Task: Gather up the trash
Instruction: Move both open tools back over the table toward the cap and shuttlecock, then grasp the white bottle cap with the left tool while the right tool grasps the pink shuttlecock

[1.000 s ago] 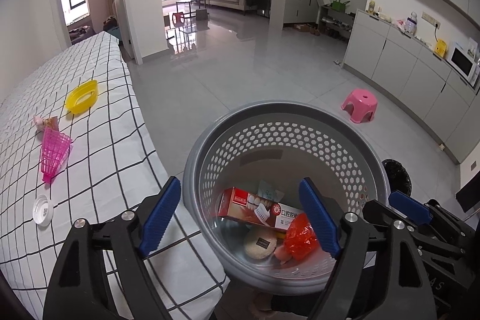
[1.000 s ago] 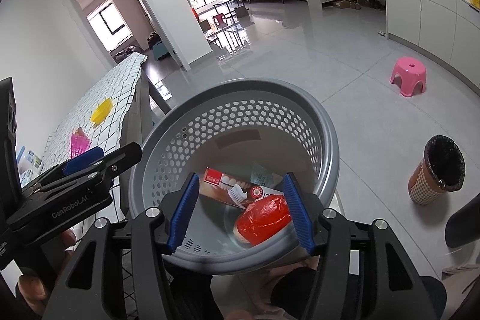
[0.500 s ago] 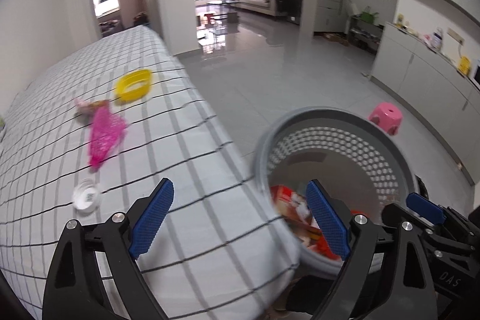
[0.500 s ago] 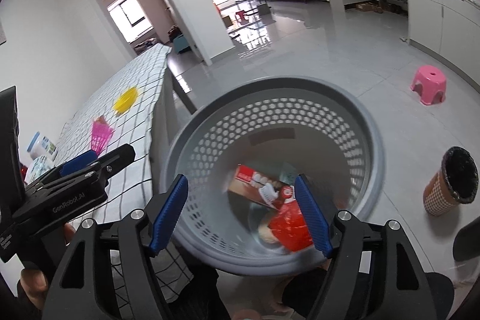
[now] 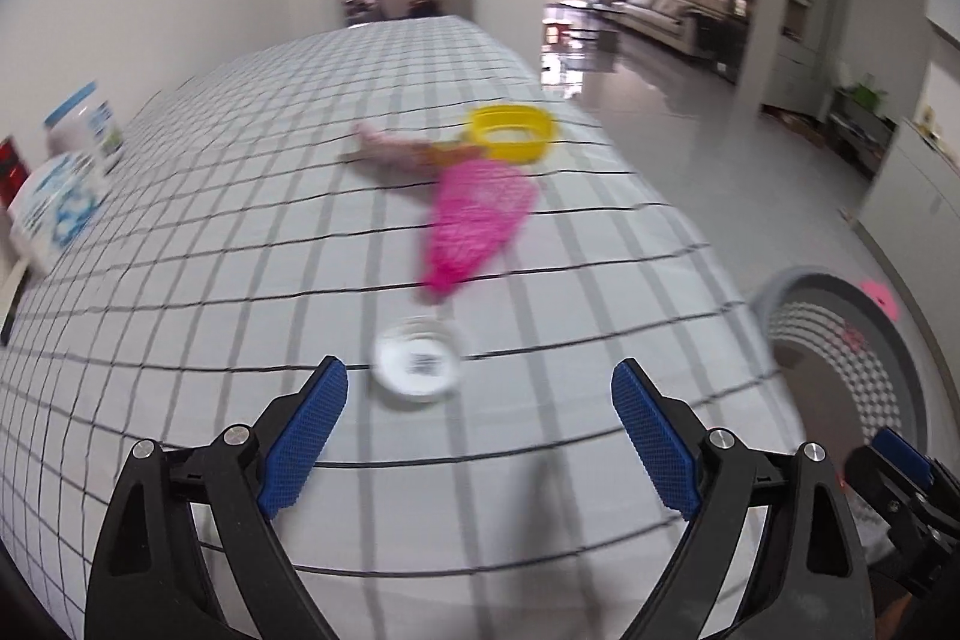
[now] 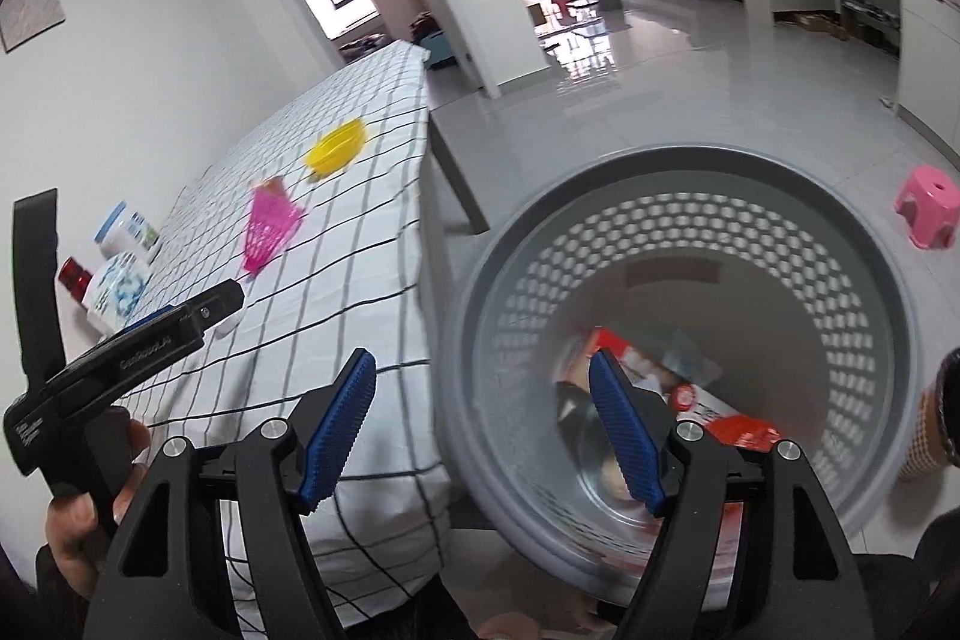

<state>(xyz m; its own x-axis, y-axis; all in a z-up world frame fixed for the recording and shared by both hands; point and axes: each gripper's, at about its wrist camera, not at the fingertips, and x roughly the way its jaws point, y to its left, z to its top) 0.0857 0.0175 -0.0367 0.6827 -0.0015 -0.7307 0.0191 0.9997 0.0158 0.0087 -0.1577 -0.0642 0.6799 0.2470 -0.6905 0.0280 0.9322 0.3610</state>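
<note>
Lid (image 5: 417,363), pink net (image 5: 474,221), yellow ring (image 5: 511,133) on tablecloth (image 5: 240,250).

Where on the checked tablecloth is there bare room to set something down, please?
Bare cloth lies near the left gripper, in front of the white lid, and across the far end beyond the yellow ring. The middle strip is crowded: ring, pink net, lid. Bottles line the wall side.

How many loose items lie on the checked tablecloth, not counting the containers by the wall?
4: a white lid nearest the left gripper, a pink net beyond it, then a crumpled wrapper and a yellow ring.
</note>
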